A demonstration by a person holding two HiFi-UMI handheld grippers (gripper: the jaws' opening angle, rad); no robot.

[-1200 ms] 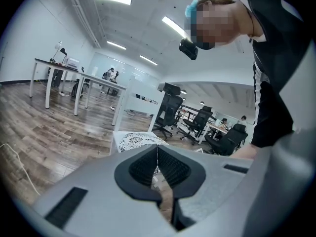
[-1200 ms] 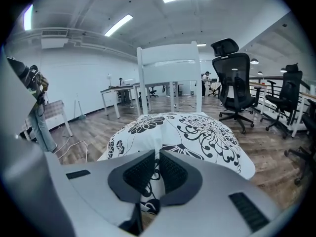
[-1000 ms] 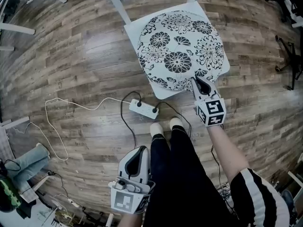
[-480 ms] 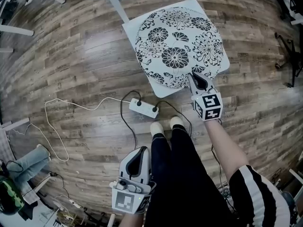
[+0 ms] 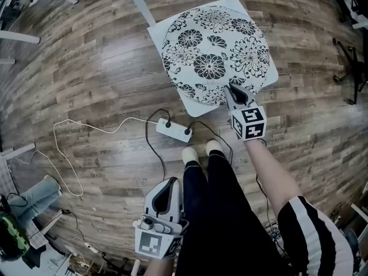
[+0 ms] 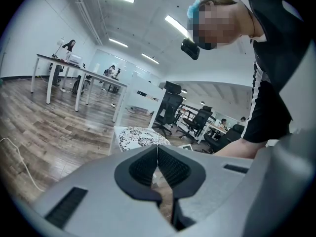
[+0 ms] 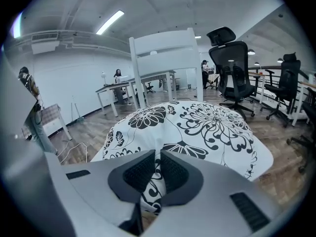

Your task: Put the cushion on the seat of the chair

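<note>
Cushion position: The cushion (image 5: 211, 53) lay on the chair seat (image 5: 156, 36), at 12 o'clock from my feet. It covered most of the seat and left bare corners at 9 and 6 o'clock.
Right jaws: My right gripper (image 5: 232, 89) was clamped on a fold of the cushion's rim at its 5 o'clock edge. The patterned cloth sat pinched between the pads.
Left jaws: My left gripper (image 5: 168, 191) was closed on nothing. I held it low at 7 o'clock, beside my leg and well apart from the chair.
Change over the last second: Almost none. Cushion, seat and right gripper drifted together toward 11 o'clock in the head view. The cushion kept its place on the seat, and the grip did not loosen.
Meaning for the task: I judged the placement essentially complete. The steps left were release and withdrawal.
Caution: The pinched rim lay near the seat's front edge. A withdrawal before full opening could drag the cushion off toward 5 o'clock.
</note>
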